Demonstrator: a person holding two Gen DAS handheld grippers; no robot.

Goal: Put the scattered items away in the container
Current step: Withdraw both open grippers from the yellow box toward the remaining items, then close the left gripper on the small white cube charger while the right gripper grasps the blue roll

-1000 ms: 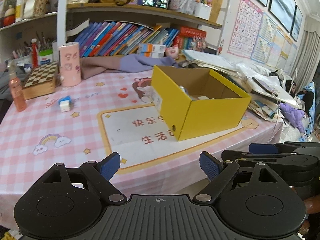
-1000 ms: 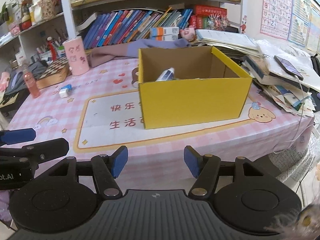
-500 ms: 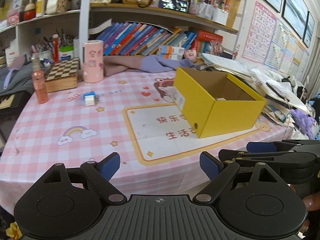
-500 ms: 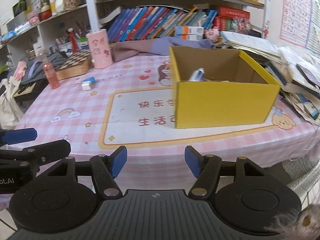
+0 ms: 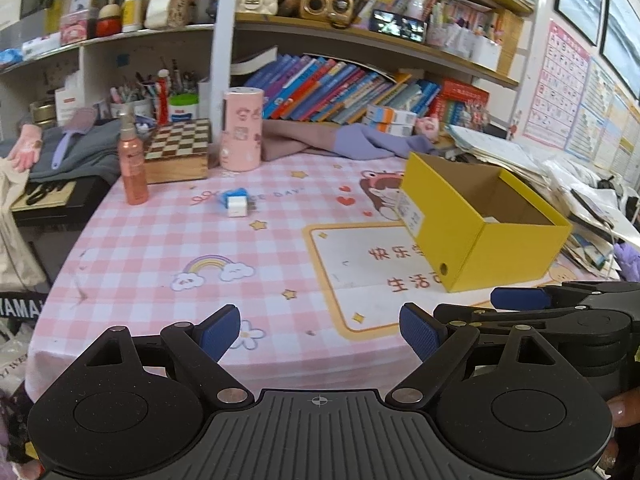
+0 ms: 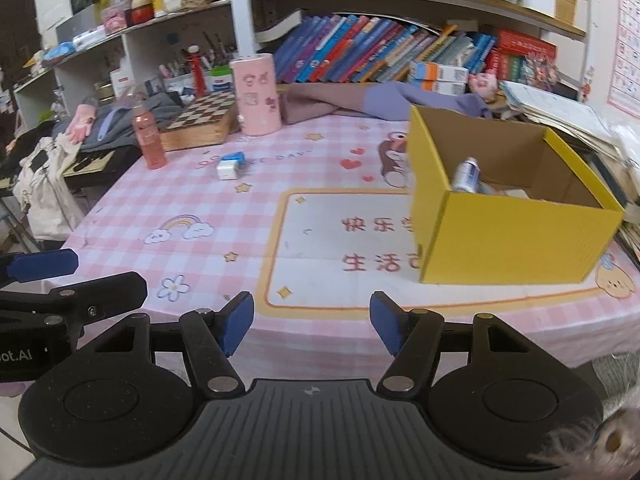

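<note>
While a silver can [image 6: 467, 175] and other small items already lie inside the yellow box [image 6: 520, 236], a small blue-and-white block [image 5: 236, 203] sits well apart on the pink tablecloth [image 5: 160, 248]. Left gripper [image 5: 320, 330] and right gripper [image 6: 311, 322] hover near the table's front edge, jaws spread and empty. Judging by this, tidying looks nearly done.

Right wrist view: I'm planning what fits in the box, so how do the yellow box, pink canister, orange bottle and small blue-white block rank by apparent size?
1. yellow box, though it is nearest the camera.
2. pink canister.
3. orange bottle, narrower than the canister.
4. blue-white block, clearly smallest.
</note>
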